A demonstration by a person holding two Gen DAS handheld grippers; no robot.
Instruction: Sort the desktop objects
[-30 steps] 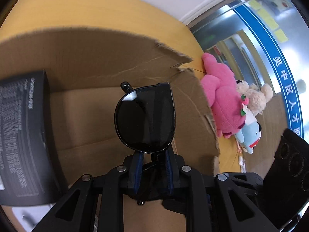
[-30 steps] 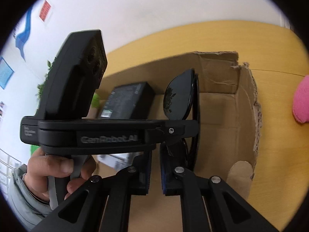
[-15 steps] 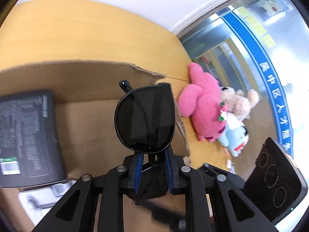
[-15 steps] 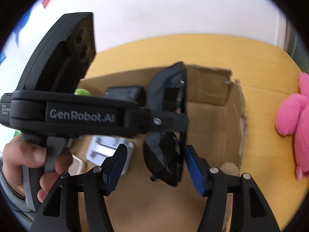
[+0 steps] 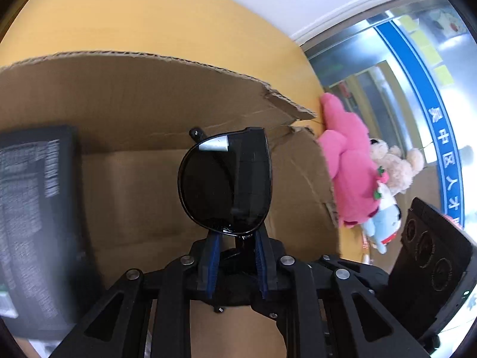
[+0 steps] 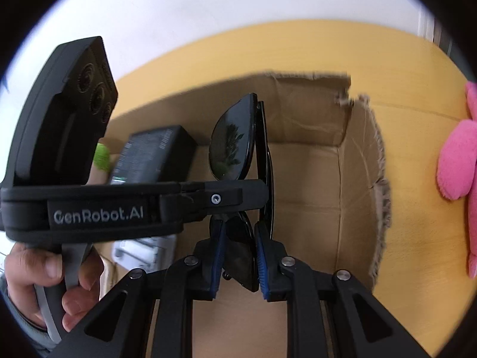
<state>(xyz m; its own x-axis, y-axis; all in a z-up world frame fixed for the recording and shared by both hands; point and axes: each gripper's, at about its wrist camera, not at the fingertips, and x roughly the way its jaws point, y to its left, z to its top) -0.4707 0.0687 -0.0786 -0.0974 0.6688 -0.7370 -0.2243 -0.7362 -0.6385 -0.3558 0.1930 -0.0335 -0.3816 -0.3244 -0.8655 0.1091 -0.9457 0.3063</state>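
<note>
You hold the folded sunglasses (image 5: 225, 179) above the open cardboard box (image 5: 143, 113), and both tools are on them: the left gripper (image 5: 237, 256) is clamped on the glasses just under the upper lens, and the right gripper (image 6: 238, 256) has just been closing, its blue pads now around the lower lens (image 6: 240, 253) and seeming to press on it. To do this step well, I think you should let only one tool carry the glasses, so that the frame is not twisted between two grips. Then lower them toward the bare cardboard floor at about 4 o'clock of the glasses in the right wrist view, and open the jaws only when the glasses are near the bottom, because the lenses can scratch. Inside the box, a black carton with small print (image 6: 155, 155) leans at 9 o'clock, and a pale grey item (image 6: 143, 250) lies at 7 o'clock. The pink plush toy (image 5: 354, 167) is outside, at 3 o'clock, on the yellow table (image 6: 417, 83).
</note>
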